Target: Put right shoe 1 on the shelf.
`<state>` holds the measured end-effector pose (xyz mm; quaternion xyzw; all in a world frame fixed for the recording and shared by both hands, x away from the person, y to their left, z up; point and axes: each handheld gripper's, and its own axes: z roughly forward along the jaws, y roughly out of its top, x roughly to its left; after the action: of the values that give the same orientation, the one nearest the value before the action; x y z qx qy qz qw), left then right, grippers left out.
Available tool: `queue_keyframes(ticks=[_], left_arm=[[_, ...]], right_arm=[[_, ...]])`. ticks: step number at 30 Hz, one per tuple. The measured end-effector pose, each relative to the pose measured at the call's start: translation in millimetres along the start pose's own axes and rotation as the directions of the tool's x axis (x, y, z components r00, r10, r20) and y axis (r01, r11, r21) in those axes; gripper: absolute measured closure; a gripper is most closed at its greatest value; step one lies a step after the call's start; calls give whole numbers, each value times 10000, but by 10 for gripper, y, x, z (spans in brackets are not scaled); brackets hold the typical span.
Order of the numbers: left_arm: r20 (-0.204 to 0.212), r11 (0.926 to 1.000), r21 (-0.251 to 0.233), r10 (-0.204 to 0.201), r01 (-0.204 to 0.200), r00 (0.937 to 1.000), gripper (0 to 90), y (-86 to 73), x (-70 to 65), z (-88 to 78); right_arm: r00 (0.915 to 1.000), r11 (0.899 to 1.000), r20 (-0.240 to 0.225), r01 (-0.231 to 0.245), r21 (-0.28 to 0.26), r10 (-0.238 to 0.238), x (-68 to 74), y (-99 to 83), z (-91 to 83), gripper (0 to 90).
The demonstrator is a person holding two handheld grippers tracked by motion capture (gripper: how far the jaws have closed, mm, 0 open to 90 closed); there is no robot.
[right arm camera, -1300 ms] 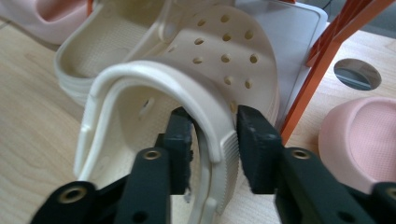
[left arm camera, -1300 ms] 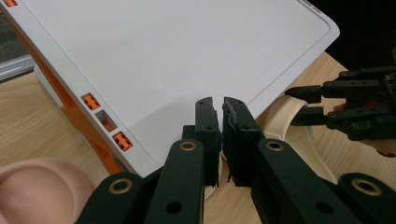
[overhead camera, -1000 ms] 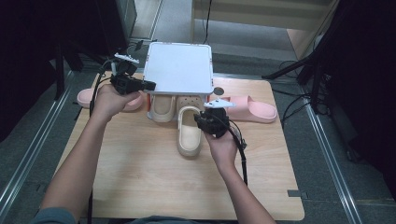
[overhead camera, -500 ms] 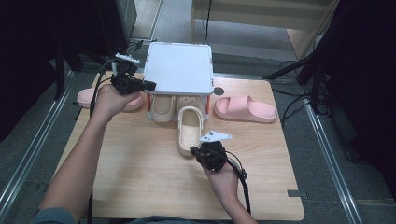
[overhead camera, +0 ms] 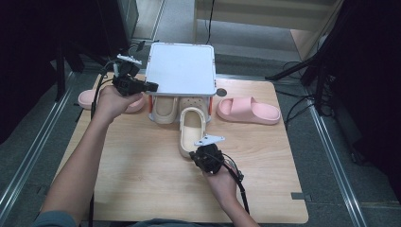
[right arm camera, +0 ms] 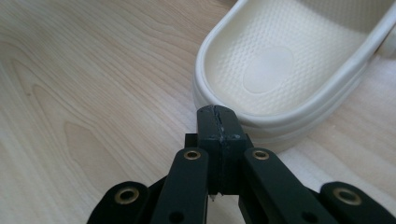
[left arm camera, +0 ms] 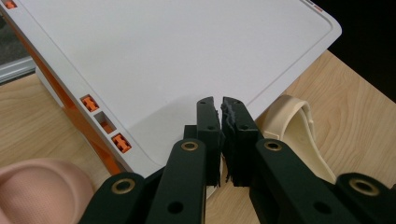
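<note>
High view. A wooden bench (overhead camera: 142, 179) is seen from above. A white rack (overhead camera: 182, 68) with orange side clips stands at its far middle. One cream slipper (overhead camera: 164, 109) is lodged under the rack; a second cream slipper (overhead camera: 190, 130) lies partly pulled out, heel toward the person. A pink slipper (overhead camera: 248, 110) lies to the right of the rack, and another pink slipper (overhead camera: 90, 98) to its left, partly covered by the left hand. The left gripper (overhead camera: 150, 87) is held at the rack's left edge. The right gripper (overhead camera: 195, 156) is placed at the heel of the pulled-out slipper.

Left gripper view. The fingers (left arm camera: 208, 126) are seen almost together, a thin slit between them, nothing clamped, poised over the corner of the white rack top (left arm camera: 187, 51). A cream strap (left arm camera: 299, 121) is visible beside it, and a pink toe (left arm camera: 37, 186) at lower left.

Right gripper view. The fingers (right arm camera: 208, 128) have just been closing and are pressed together with nothing between them, their tip just beside the heel rim of the cream slipper (right arm camera: 280, 60).
</note>
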<state>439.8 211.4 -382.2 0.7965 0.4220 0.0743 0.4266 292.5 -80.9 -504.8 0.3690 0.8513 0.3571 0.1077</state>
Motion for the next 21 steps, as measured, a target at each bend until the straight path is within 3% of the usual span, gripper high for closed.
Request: queue_keyframes(ticks=[6, 9, 14, 17, 21], left_arm=[[-31, 10000, -7, -7, 7, 10000, 860, 1, -3, 1], [-4, 10000, -18, -13, 13, 10000, 863, 1, -1, 4], [13, 10000, -21, -38, 38, 10000, 866, 1, 7, 3], [6, 10000, -29, -48, 48, 10000, 866, -1, 9, 1], [25, 10000, -30, -63, 63, 10000, 866, -1, 10, 2]], right_arm=[[9987, 9987, 186, 476, -161, -473, 38, 101, -30, 900], [9964, 9973, 517, 688, -255, -674, 17, 150, -42, 900], [9958, 9982, 850, 368, -475, -326, -140, 247, -35, 900], [9986, 9978, 488, -188, -636, 220, -214, 259, -63, 900], [9994, 9985, 331, -64, -537, 82, -150, 177, -121, 900]])
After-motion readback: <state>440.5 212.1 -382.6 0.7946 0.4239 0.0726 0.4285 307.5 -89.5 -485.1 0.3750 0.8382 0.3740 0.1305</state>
